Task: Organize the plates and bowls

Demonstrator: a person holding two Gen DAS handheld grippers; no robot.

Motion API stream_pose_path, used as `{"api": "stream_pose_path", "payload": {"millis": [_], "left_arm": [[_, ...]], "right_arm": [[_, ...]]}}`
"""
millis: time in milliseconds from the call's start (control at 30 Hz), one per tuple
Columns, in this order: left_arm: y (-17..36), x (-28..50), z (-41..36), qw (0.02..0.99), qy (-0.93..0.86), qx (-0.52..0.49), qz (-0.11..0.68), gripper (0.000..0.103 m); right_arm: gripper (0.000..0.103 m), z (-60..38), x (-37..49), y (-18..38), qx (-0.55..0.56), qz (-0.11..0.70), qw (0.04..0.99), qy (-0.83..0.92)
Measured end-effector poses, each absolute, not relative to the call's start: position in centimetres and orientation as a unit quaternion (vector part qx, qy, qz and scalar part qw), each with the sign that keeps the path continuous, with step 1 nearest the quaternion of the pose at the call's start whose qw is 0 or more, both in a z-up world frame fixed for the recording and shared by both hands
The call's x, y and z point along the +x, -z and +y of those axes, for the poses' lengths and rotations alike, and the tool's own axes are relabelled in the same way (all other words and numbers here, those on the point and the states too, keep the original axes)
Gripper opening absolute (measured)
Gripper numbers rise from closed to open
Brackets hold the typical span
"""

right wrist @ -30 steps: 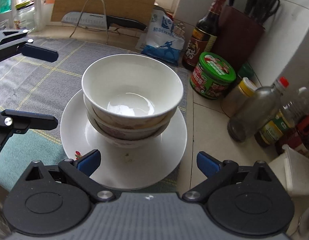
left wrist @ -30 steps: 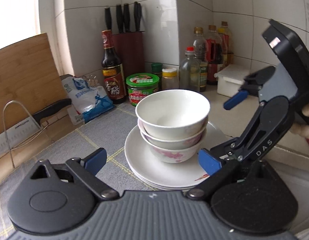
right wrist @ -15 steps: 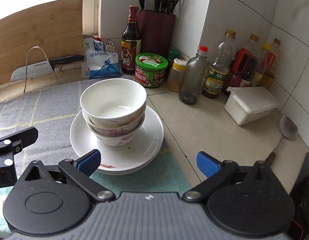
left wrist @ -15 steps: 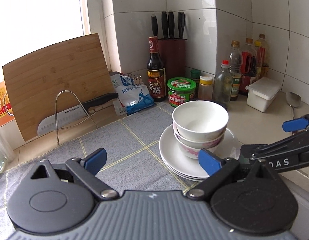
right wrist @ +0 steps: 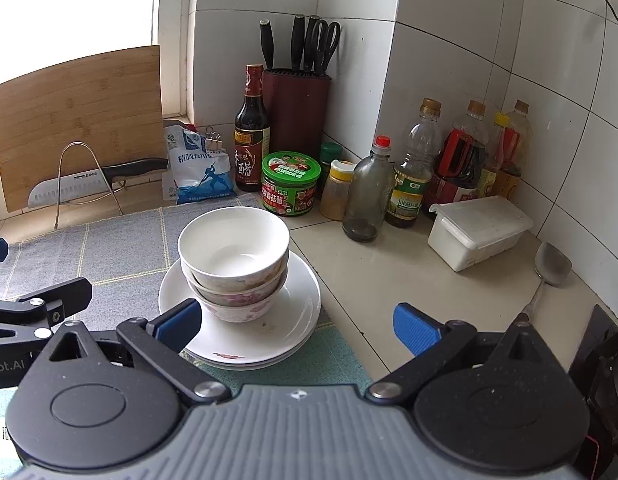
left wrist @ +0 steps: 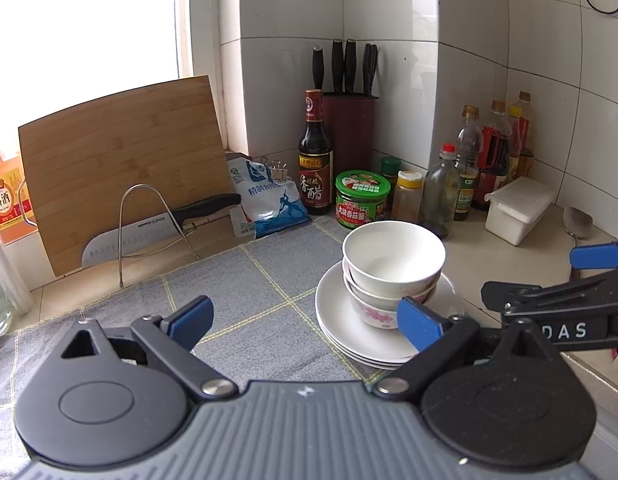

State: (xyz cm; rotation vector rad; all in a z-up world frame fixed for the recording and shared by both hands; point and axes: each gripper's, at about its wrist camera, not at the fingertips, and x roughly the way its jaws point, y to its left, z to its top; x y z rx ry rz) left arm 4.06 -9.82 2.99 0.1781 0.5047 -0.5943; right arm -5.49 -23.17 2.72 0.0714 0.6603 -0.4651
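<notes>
Both tools have backed up and away from the stack since 1 s ago. Left tool (left wrist: 305, 320) and right tool (right wrist: 297, 326): jaws apart, nothing held. Bowls (right wrist: 233, 256) sit nested on plates (right wrist: 285, 332), on the tabletop mat (left wrist: 245, 292); stacking appears complete, so you hold clear.

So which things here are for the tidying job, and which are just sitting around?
For the job:
- stack of white ceramic bowls
- stack of round white plates under them

Just lying about:
- bamboo cutting board
- steel kitchen knife on its wire rack
- green-lidded jar
- dark vinegar bottle
- white lidded plastic box
- metal spoon
</notes>
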Motion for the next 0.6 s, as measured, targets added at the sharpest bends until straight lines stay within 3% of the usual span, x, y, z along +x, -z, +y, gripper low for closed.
{"api": "stream_pose_path", "payload": {"millis": [600], "left_arm": [[-3.01,3.95,-9.59,0.921,0.286,0.076,0.253,0.098]], "right_arm": [[0.103,-23.16,-5.78,-3.11,0.027,0.318,0.920,0.226]]}}
